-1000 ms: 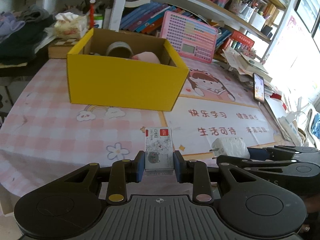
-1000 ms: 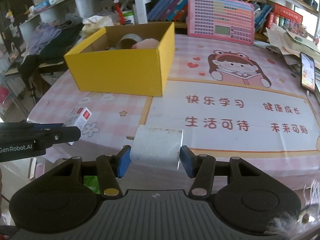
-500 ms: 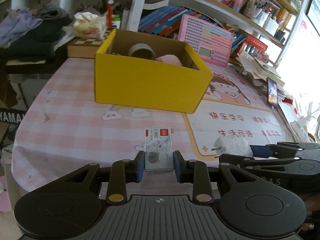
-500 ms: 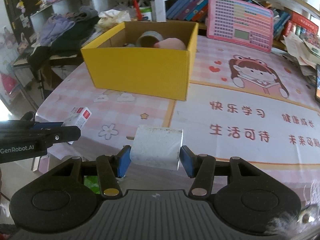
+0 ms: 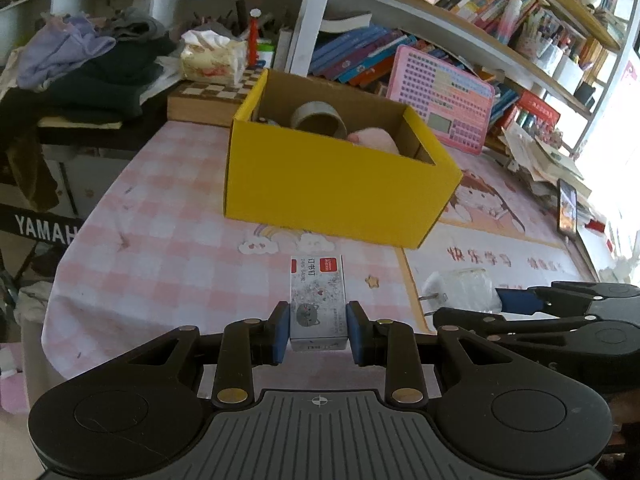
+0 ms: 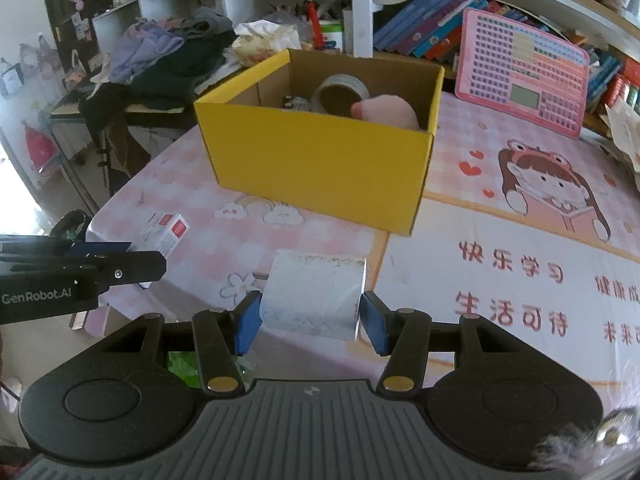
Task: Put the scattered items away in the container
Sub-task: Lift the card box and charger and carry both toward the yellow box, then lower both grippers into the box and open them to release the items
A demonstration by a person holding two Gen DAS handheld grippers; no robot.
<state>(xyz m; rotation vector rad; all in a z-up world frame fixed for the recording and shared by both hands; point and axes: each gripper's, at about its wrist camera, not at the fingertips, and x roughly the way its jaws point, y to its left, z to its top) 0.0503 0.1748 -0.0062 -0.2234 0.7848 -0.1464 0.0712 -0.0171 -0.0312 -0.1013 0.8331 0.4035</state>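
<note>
Transport step — left gripper [image 5: 318,328] pinched staple box [image 5: 318,300], right gripper [image 6: 310,316] clamped white charger block [image 6: 314,296]. Yellow box [image 5: 336,188] sat at 12 o'clock, w/ tape roll [image 5: 318,120] inside. Next, probably: lift over rim, then release.

I see a yellow cardboard box [image 5: 336,196] standing open on the bench, with a tape roll [image 5: 318,119] and a pink soft thing [image 5: 374,141] inside. A small staple box [image 5: 318,298], white with a red corner, is clamped in my left hand-held gripper [image 5: 318,332]. A white plug adapter [image 6: 314,294] in clear wrap sits between the pads of my right hand-held gripper [image 6: 312,322].
</note>
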